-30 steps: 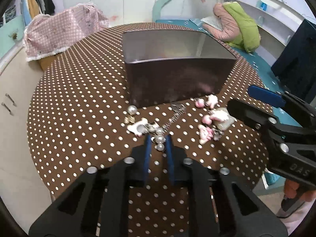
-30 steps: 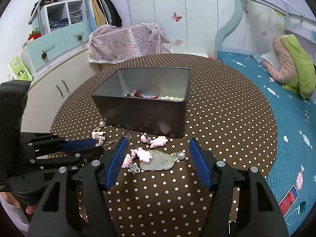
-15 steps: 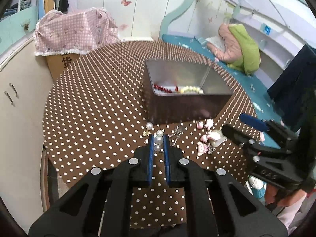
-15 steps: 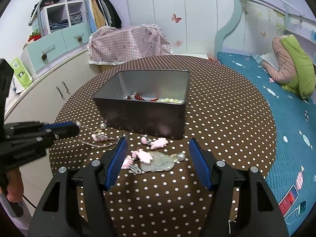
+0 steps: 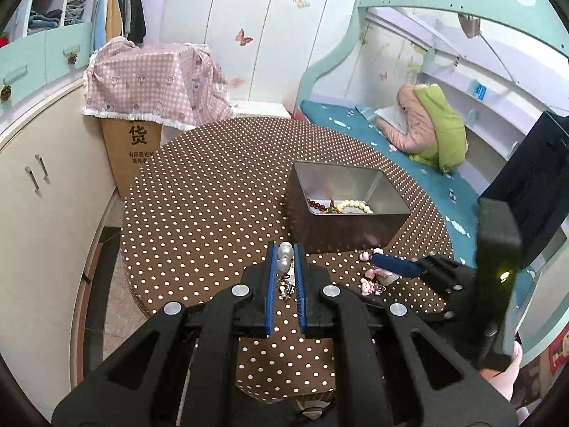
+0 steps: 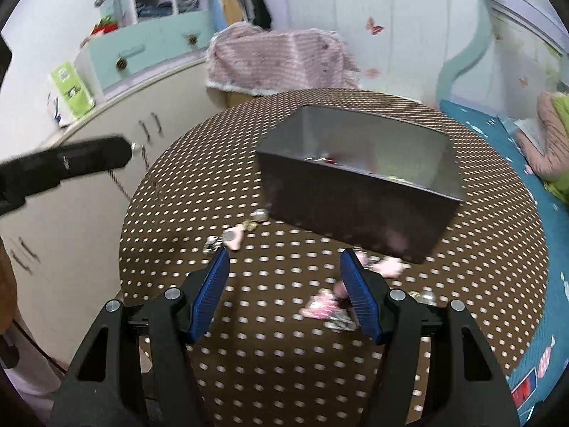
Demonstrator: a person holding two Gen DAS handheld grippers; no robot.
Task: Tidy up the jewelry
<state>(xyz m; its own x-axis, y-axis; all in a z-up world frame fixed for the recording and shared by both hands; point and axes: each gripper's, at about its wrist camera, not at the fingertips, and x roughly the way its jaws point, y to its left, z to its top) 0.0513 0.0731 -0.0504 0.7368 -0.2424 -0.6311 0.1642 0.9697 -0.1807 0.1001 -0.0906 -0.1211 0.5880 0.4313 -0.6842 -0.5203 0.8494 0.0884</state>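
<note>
The left black two-finger gripper with blue pads [image 5: 284, 252] is pinched nearly closed on a pearl-beaded jewelry piece with a fine chain [image 5: 285, 261]; two white pearls sit between the tips and the chain trails down between the pads, its lower end lost behind the gripper's body; the piece hangs clear above the brown round table with white polka dots [image 5: 213, 213]; the right black gripper with blue pads [image 6: 284, 267] stands about half open over the cloth with nothing between its pads; its view is smeared with blur, so the small things below are hard to read; a few pink and silver charms [image 6: 325, 307] lie by its right pad, partly covered by it, and a second pink charm with metal bits [image 6: 231, 238] lies just beyond its left pad; further back stands the dark rectangular metal tin [image 5: 348, 210], open-topped, holding a red bead string [image 5: 318, 207] and a pale yellow bead bracelet [image 5: 355, 208] against its near wall, which hides their lower parts; beyond the table a cardboard box under a pink checked cloth [image 5: 149, 82] stands against the white wardrobe; a teal bed with a pink and green jacket [image 5: 430, 131] lies far right.
</note>
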